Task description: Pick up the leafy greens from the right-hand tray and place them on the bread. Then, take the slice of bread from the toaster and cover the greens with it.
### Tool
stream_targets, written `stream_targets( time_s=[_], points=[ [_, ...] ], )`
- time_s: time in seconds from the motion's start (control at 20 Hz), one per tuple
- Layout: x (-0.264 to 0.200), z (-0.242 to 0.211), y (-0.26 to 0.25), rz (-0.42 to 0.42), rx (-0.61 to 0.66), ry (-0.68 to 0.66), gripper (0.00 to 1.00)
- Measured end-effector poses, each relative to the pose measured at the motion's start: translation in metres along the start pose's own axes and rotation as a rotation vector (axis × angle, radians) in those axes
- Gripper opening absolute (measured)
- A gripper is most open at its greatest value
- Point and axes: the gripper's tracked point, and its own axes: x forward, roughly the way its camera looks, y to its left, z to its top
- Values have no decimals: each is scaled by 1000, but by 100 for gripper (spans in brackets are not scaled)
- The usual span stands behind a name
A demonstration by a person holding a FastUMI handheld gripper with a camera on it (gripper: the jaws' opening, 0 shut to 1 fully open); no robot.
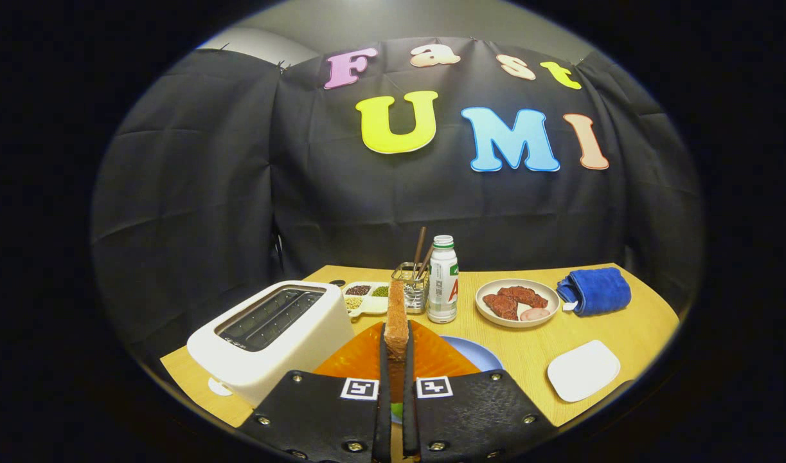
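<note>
Wooden counter (630,328) before black cloth wall; gripper (396,360) with jaws clenched edge-on across bread slice (396,315), held upright beside toaster (274,334), above orange plate (357,357) with green showing beneath; likely light, crumbly, best pinched gently near mid-edge.

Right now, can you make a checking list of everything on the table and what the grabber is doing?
Surface: wooden table, with an orange mat ahead of the fingers.
Job's things: bread slice held upright on edge between the fingers; white toaster beside them, slots look empty; blue plate on the mat; empty white tray.
Clutter: plate of meat, bottle, blue towel, chopstick holder, divided dish of beans.
Grippers: gripper shut on the bread slice.
Cables: nothing seen.
Surroundings: black cloth wall.
</note>
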Motion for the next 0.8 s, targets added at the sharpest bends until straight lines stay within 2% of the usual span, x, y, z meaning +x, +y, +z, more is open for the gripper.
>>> stream_targets(
  time_s=[0.8],
  points=[
    [20, -45, 2, 26, 79, 82, 7]
  ],
)
